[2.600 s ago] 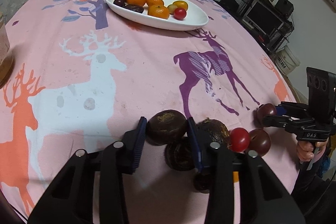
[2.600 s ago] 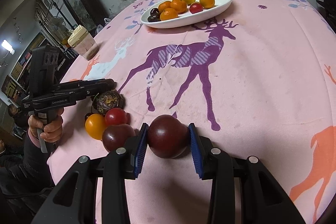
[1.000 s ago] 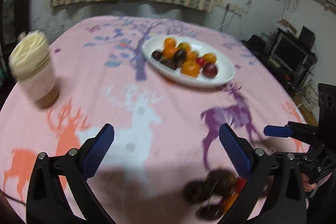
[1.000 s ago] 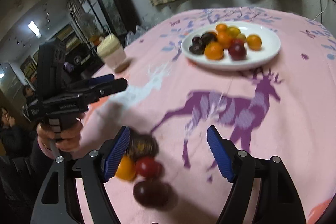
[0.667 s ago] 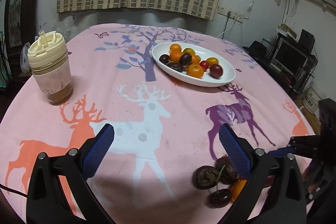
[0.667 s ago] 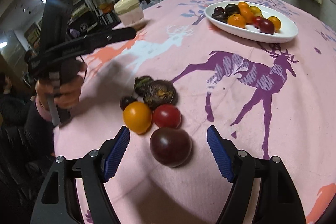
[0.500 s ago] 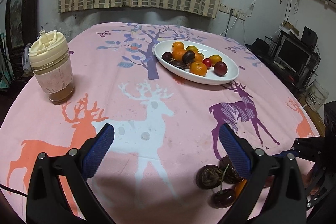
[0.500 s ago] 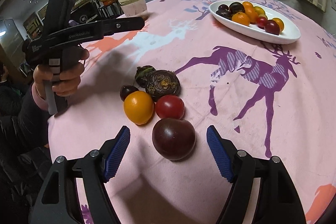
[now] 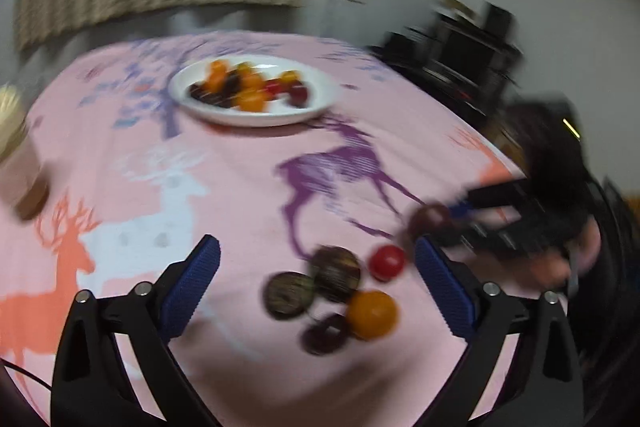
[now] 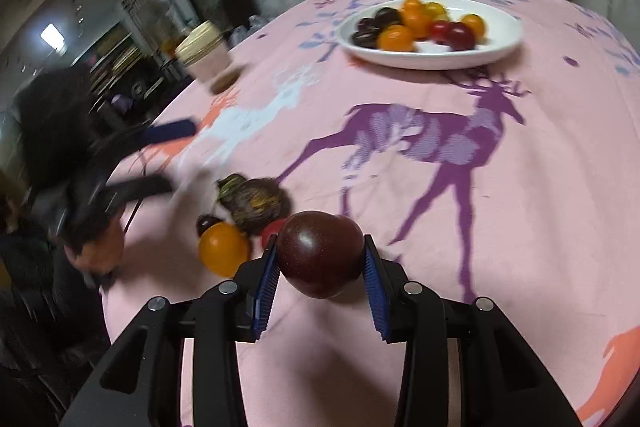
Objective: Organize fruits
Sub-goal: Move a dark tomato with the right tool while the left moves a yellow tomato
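Note:
My right gripper (image 10: 319, 275) is shut on a dark red plum (image 10: 320, 253), held just above the pink cloth. It also shows in the blurred left wrist view (image 9: 432, 219). Beside it lie an orange fruit (image 10: 223, 249), a red tomato (image 10: 273, 228), two dark wrinkled passion fruits (image 10: 256, 205) and a small dark fruit (image 10: 206, 223). My left gripper (image 9: 316, 279) is open wide above that pile (image 9: 332, 287). A white oval plate (image 10: 492, 55) with several fruits stands at the far side.
A lidded drink cup (image 10: 204, 57) stands at the table's left edge. The table's near edge drops off by the fruit pile. Dark furniture and electronics (image 9: 460, 67) stand beyond the right side of the table.
My right gripper has dropped and shut on the dark red plum. My left gripper has swung right and down toward the fruit pile, still open; its view is blurred by motion.

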The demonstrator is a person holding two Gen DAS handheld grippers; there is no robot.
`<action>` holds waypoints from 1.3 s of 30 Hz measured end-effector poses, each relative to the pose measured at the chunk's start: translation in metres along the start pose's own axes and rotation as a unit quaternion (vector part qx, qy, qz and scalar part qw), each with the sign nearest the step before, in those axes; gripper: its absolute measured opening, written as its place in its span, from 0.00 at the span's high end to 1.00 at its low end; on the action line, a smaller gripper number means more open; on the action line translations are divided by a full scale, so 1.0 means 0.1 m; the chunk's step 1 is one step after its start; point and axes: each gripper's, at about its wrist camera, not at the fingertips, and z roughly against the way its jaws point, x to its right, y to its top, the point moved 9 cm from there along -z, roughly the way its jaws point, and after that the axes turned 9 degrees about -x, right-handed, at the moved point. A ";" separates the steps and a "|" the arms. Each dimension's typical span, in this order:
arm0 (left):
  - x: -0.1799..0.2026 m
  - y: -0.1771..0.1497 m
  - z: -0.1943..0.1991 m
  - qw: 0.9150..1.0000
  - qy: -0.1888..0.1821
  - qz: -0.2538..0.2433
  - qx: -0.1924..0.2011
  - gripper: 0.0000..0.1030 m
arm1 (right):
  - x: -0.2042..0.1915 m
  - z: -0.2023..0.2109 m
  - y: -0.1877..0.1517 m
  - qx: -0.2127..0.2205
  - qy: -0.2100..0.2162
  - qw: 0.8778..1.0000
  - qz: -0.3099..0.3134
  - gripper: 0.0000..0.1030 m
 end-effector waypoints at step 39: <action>0.48 -0.35 -0.29 0.988 0.055 -0.105 -0.101 0.64 | -0.01 0.08 0.04 0.017 -0.010 1.000 0.002 0.59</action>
